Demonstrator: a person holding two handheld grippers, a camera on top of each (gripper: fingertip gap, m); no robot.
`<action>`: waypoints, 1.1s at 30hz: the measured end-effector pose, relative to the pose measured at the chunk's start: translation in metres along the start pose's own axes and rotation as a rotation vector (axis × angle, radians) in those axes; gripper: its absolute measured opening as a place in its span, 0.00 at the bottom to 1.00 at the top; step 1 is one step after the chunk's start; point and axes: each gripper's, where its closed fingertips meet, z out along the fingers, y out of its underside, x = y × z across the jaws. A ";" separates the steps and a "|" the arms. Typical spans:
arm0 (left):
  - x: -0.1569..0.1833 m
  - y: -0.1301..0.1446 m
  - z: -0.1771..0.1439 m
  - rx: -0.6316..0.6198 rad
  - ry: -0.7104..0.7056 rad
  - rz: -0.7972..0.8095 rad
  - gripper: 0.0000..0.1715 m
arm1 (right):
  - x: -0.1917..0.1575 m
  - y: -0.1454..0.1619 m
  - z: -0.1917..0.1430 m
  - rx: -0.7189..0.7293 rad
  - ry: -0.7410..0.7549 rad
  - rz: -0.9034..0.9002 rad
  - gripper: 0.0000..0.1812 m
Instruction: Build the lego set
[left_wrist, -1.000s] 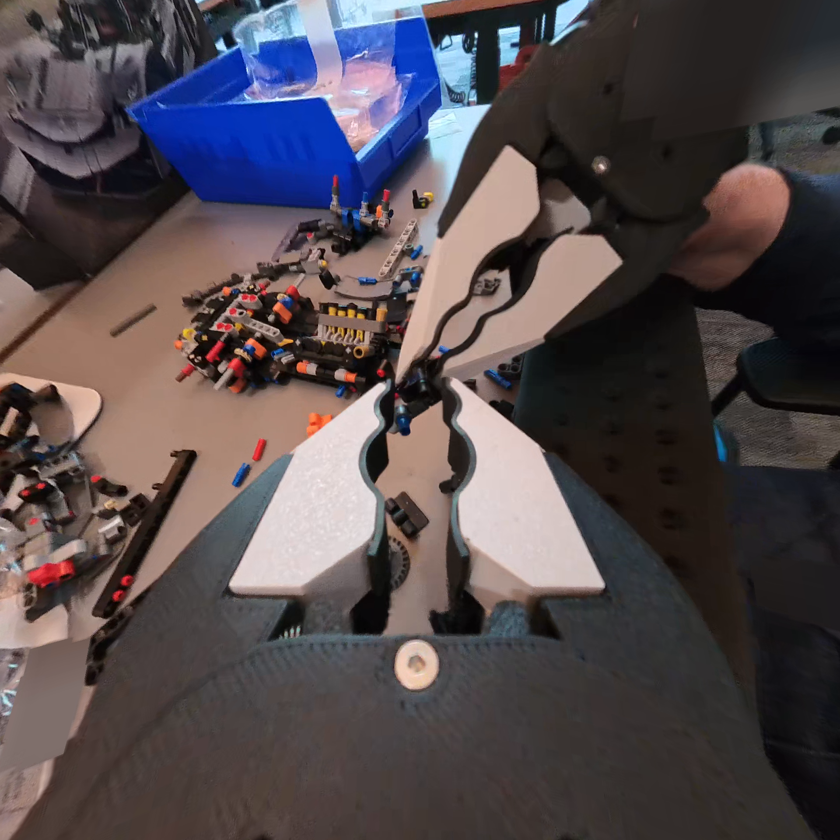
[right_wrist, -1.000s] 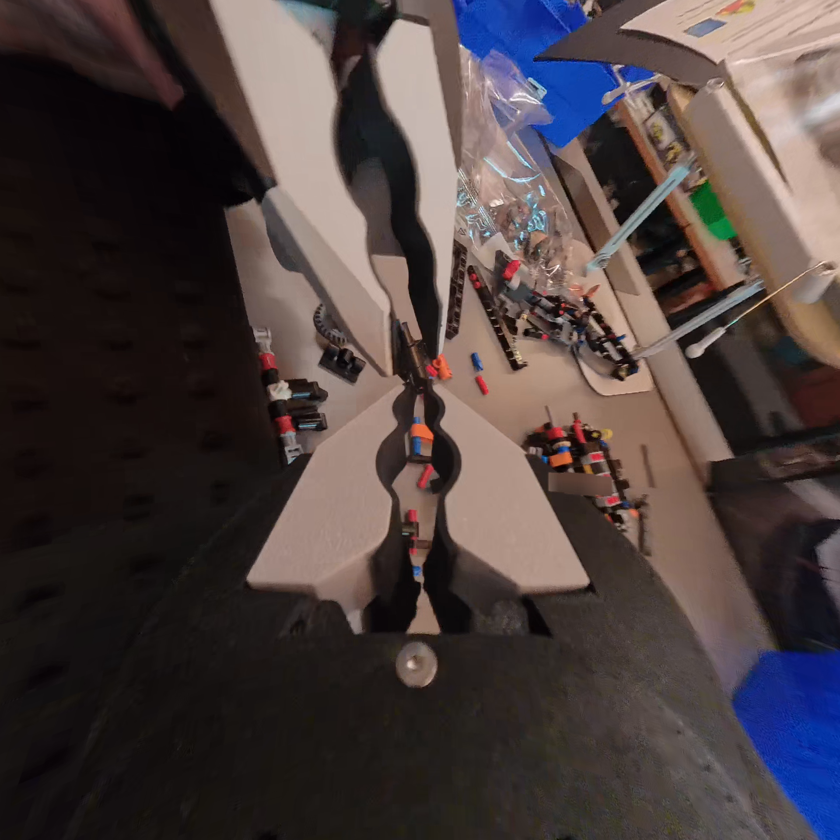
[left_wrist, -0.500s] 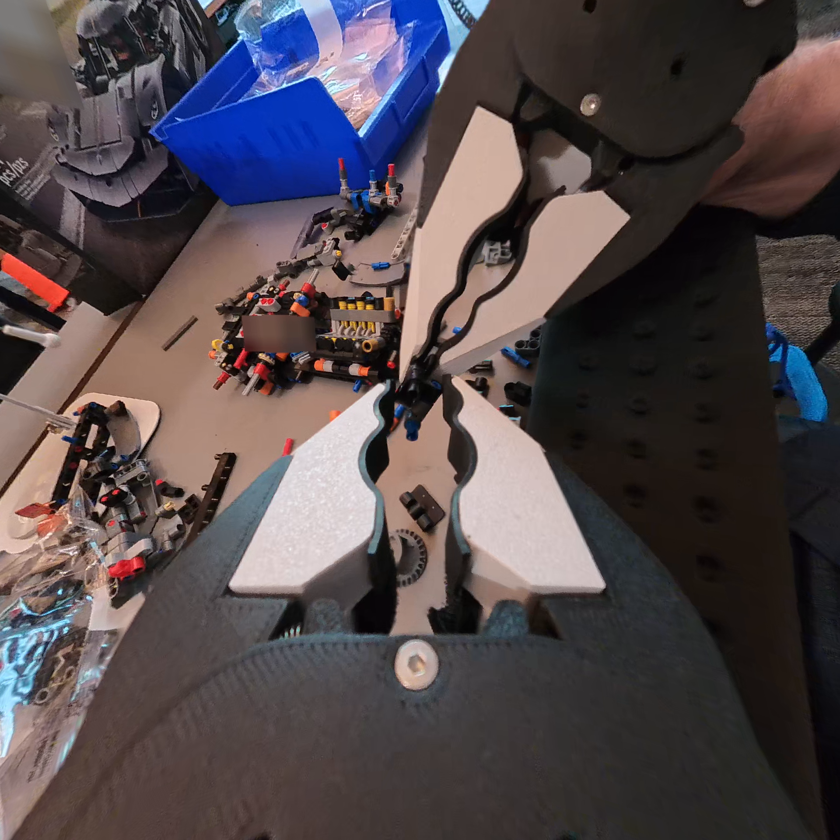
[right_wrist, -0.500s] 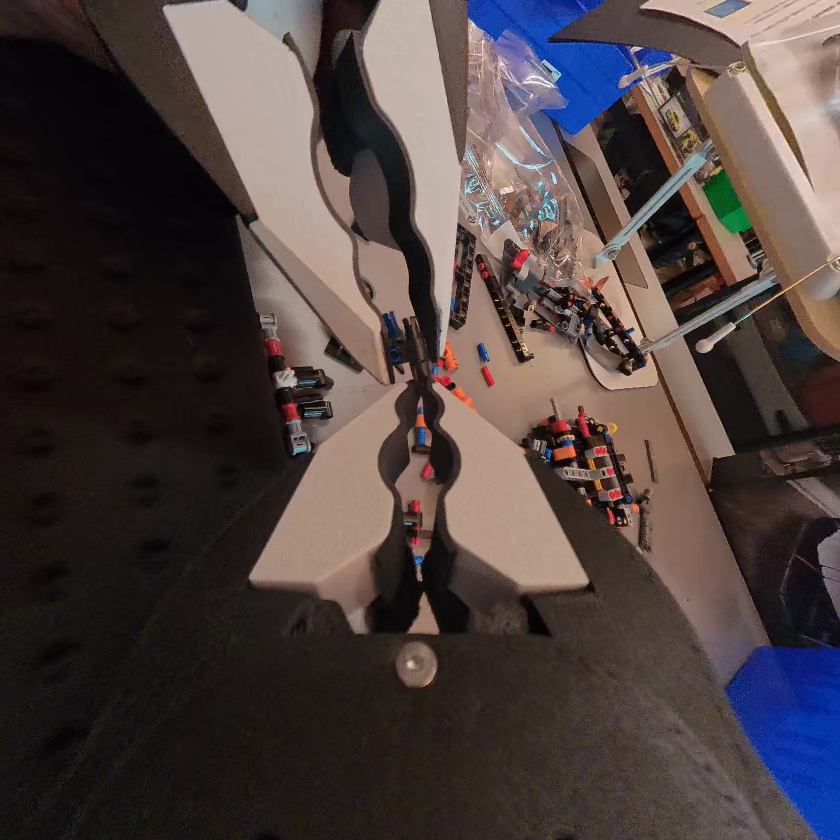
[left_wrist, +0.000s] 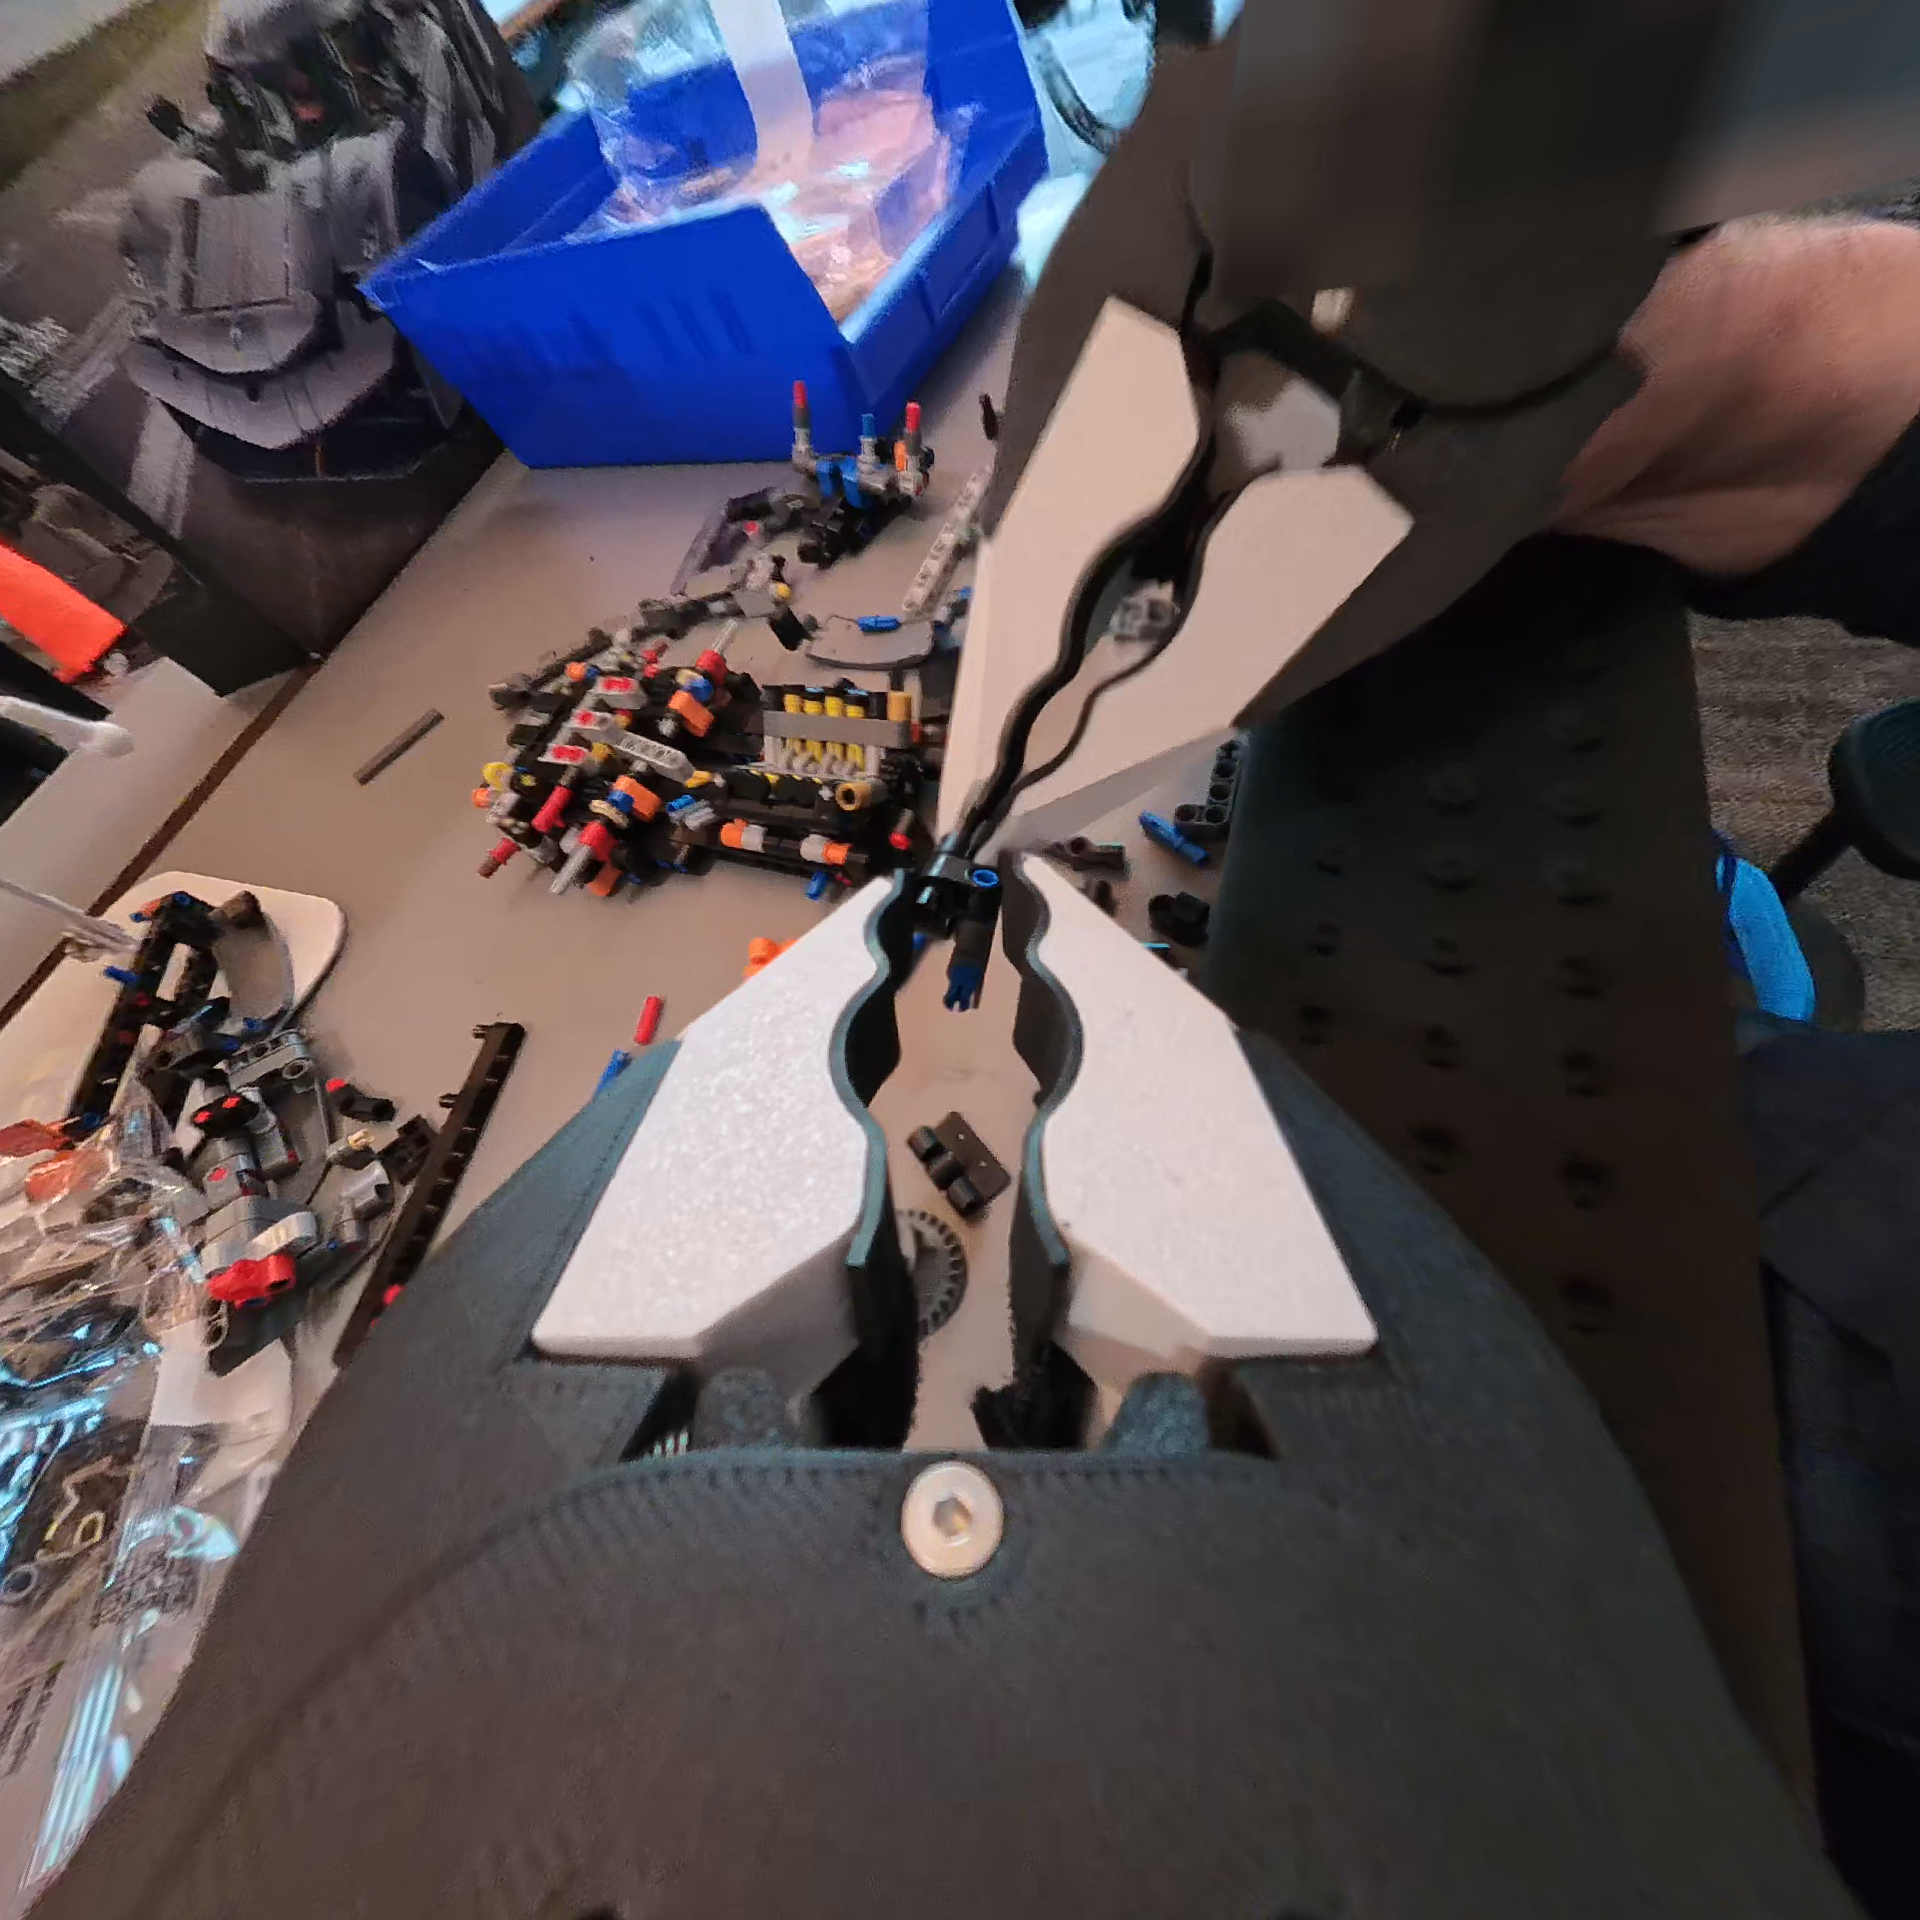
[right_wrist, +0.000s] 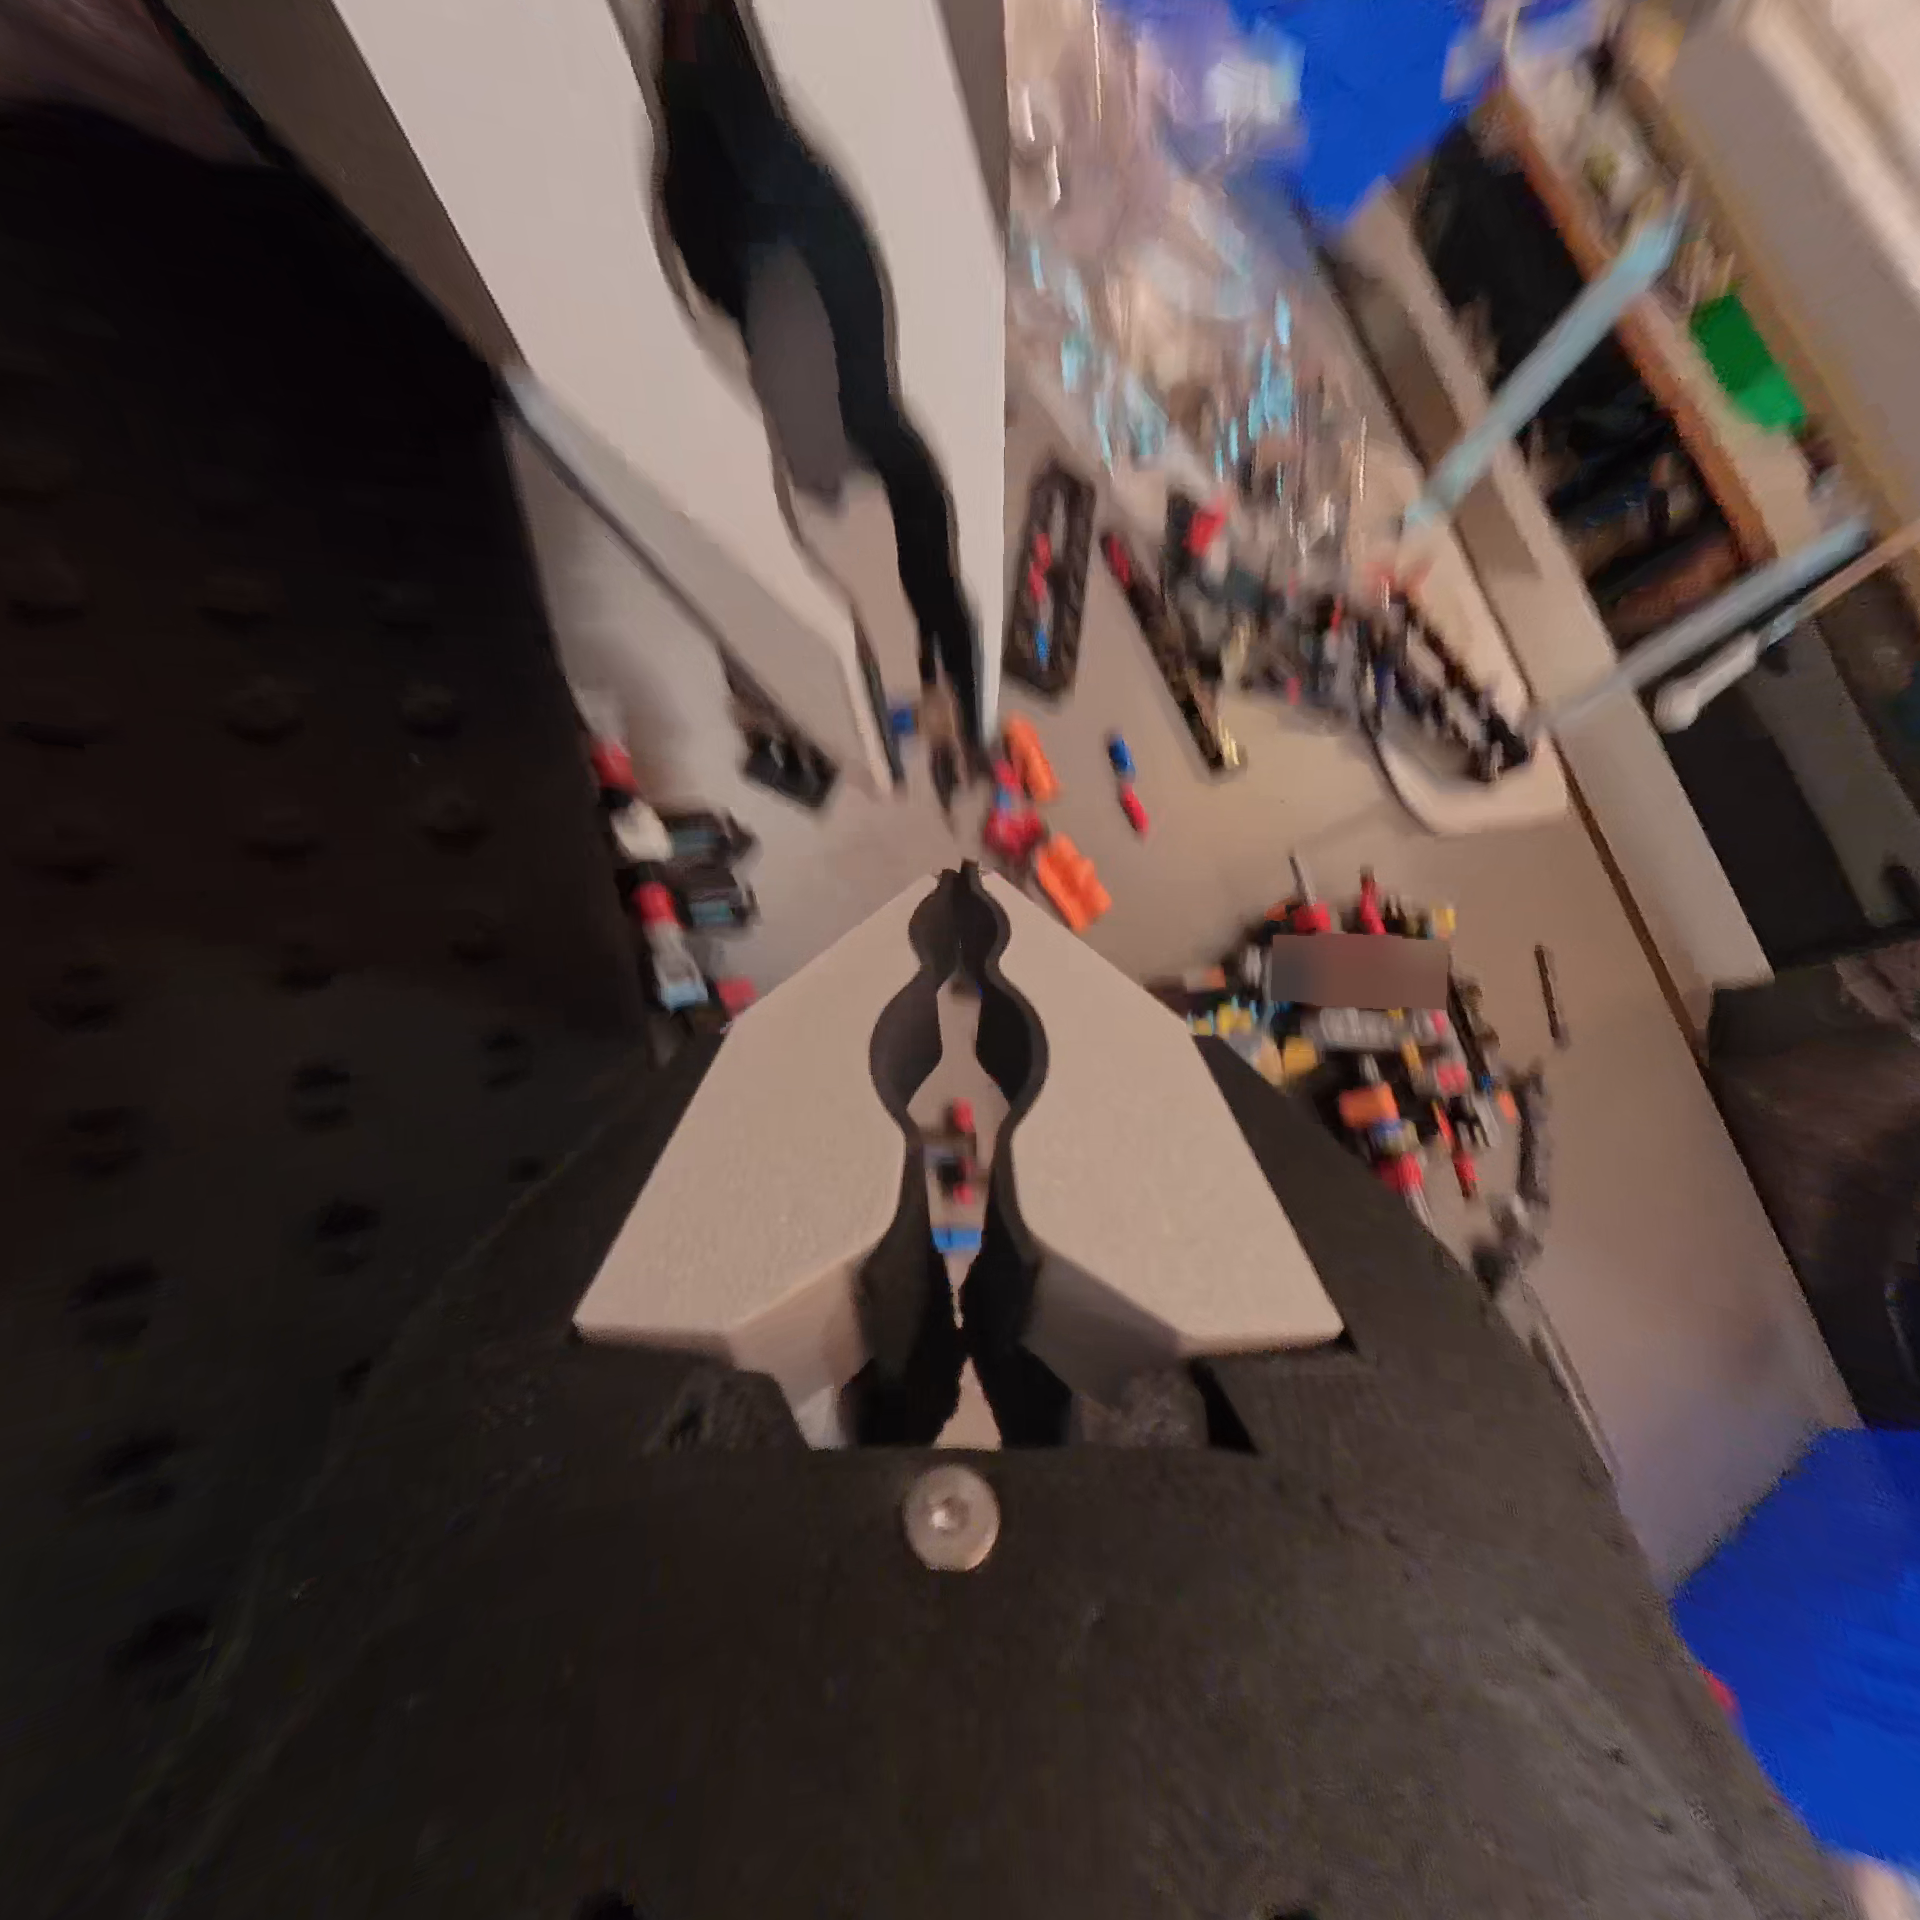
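My left gripper (left_wrist: 958, 878) holds a small black lego piece with blue pins (left_wrist: 961, 904) between its fingertips, above the table. My right gripper (left_wrist: 977, 831) comes in from the upper right, held by a hand (left_wrist: 1766, 384), and its shut tips meet the top of that piece. The right wrist view is blurred. There my right gripper (right_wrist: 966, 873) is shut, with a thin dark sliver at its tip that is too blurred to identify. The left gripper (right_wrist: 940, 758) hangs just beyond it, with the piece (right_wrist: 935, 727) at its tips.
A partly built black model with orange, red and yellow parts (left_wrist: 717, 769) lies mid-table, with a blue bin (left_wrist: 707, 301) behind it. A black beam (left_wrist: 436, 1164), a white plate with parts (left_wrist: 301, 925) and plastic bags (left_wrist: 83, 1351) lie on the left. A black connector (left_wrist: 961, 1153) lies under my left gripper. The grippers are tip to tip, or close to it. The black connector (left_wrist: 961, 1153) sits 7 cm or so from the ends of my right fingers. Seen from the right wrist view (right_wrist: 789, 770) as well.
My right gripper has drawn slightly back from the left gripper's tips and is moving, so its view is now blurred. The left gripper still holds the black piece.
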 end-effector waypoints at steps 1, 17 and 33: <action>-0.005 -0.004 -0.006 0.033 -0.007 -0.026 0.08 | 0.001 0.007 0.001 -0.026 -0.002 0.006 0.00; 0.005 -0.002 -0.001 0.042 0.071 -0.045 0.09 | -0.007 -0.030 -0.012 0.179 -0.022 -0.015 0.03; 0.004 0.000 -0.002 0.014 0.031 -0.001 0.08 | -0.011 -0.023 -0.010 0.146 -0.087 0.065 0.00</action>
